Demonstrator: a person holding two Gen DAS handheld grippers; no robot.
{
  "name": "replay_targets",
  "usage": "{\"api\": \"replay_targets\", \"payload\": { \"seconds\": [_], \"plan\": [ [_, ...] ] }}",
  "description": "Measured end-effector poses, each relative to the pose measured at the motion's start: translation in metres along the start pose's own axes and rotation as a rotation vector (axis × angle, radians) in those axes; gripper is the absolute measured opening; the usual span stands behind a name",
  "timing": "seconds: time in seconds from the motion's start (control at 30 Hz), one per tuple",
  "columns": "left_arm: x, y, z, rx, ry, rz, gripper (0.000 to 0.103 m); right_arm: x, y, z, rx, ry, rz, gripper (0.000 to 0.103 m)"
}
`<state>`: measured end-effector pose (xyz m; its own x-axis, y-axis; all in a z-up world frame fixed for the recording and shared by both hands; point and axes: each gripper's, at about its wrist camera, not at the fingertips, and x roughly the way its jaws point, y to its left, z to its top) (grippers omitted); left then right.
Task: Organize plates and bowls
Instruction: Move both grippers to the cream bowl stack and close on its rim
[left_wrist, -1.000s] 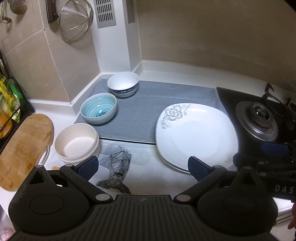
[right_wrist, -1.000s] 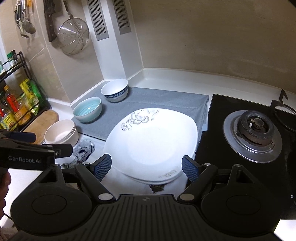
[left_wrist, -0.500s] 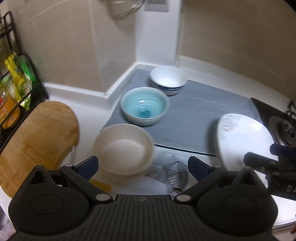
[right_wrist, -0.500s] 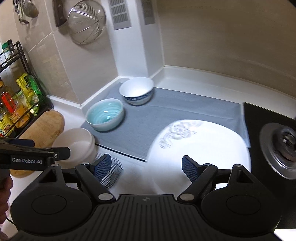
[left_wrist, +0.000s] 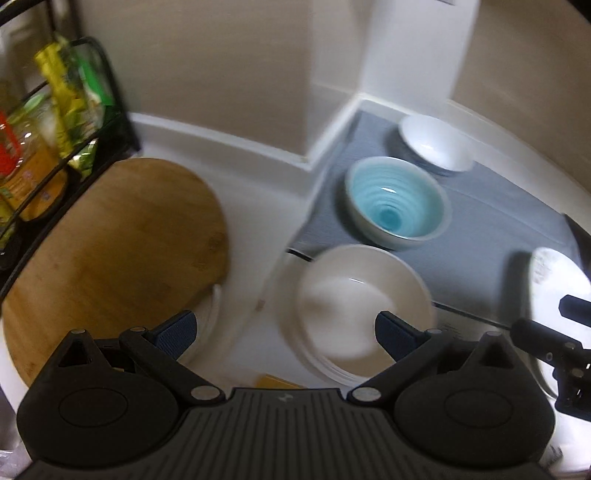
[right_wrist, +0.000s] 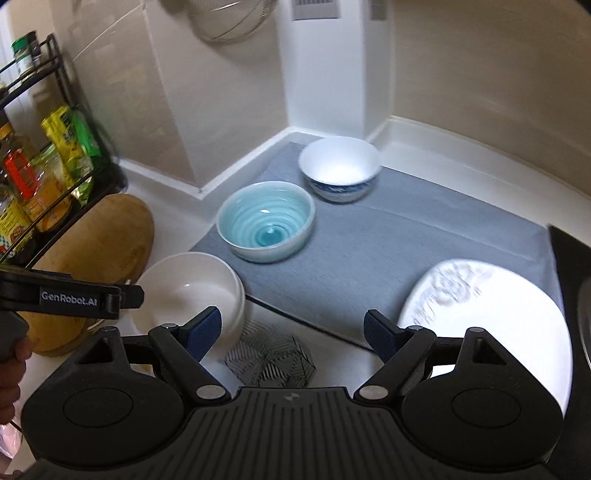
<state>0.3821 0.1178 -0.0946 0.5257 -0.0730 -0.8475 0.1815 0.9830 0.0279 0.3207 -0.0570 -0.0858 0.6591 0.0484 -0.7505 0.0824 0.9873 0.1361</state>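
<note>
- Landmark: the grey mat (right_wrist: 399, 236) spread in the counter corner.
- On the mat's back part stands a white bowl with a blue band (right_wrist: 339, 168); just in front of it, also on the mat, a teal bowl (right_wrist: 266, 220). The two are near each other, not nested.
- Off the mat's front-left edge sits a cream bowl (right_wrist: 192, 288) on the bare counter. Ridges under its rim hint at more than one stacked there, but blur keeps me from saying for sure.
- At the mat's front-right corner lies a large white plate (right_wrist: 491, 314) with a flower print, partly over the mat.
- A wooden board (left_wrist: 110, 258) lies well left of the mat, with a spice rack (right_wrist: 40, 177) behind it; a striped cloth (right_wrist: 269, 360) lies just in front of the mat.
- Left gripper (left_wrist: 284, 330): jaws spread wide, nothing between them, hanging above the cream bowl's left side.
- Right gripper (right_wrist: 291, 330): jaws wide apart and empty, above the cloth.
- My judgement: sorting has barely begun. The bowls are separate, the plate lies alone, and neither claw holds anything. Gathering the bowls and placing the plate are left.
</note>
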Motion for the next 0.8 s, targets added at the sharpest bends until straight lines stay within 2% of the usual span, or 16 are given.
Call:
{"api": "replay_targets", "payload": {
  "seconds": [0.1, 0.3, 0.5, 0.67, 0.8],
  "plan": [
    [0.007, 0.005, 0.006, -0.024, 0.021, 0.024, 0.103, 0.017, 0.001, 0.011, -0.004, 0.029, 0.043, 0.086],
    [0.021, -0.001, 0.019, 0.002, 0.051, 0.045, 0.103, 0.039, 0.001, 0.019, -0.005, 0.058, 0.092, 0.086],
    [0.039, -0.002, 0.025, 0.028, 0.09, 0.034, 0.103, 0.059, -0.001, 0.022, 0.025, 0.097, 0.096, 0.086],
    [0.048, -0.003, 0.039, 0.054, 0.084, 0.007, 0.103, 0.074, -0.013, 0.033, 0.13, 0.116, 0.084, 0.086],
    [0.055, -0.003, 0.047, 0.086, 0.086, -0.013, 0.103, 0.082, -0.016, 0.036, 0.153, 0.134, 0.074, 0.086]
  ]
}}
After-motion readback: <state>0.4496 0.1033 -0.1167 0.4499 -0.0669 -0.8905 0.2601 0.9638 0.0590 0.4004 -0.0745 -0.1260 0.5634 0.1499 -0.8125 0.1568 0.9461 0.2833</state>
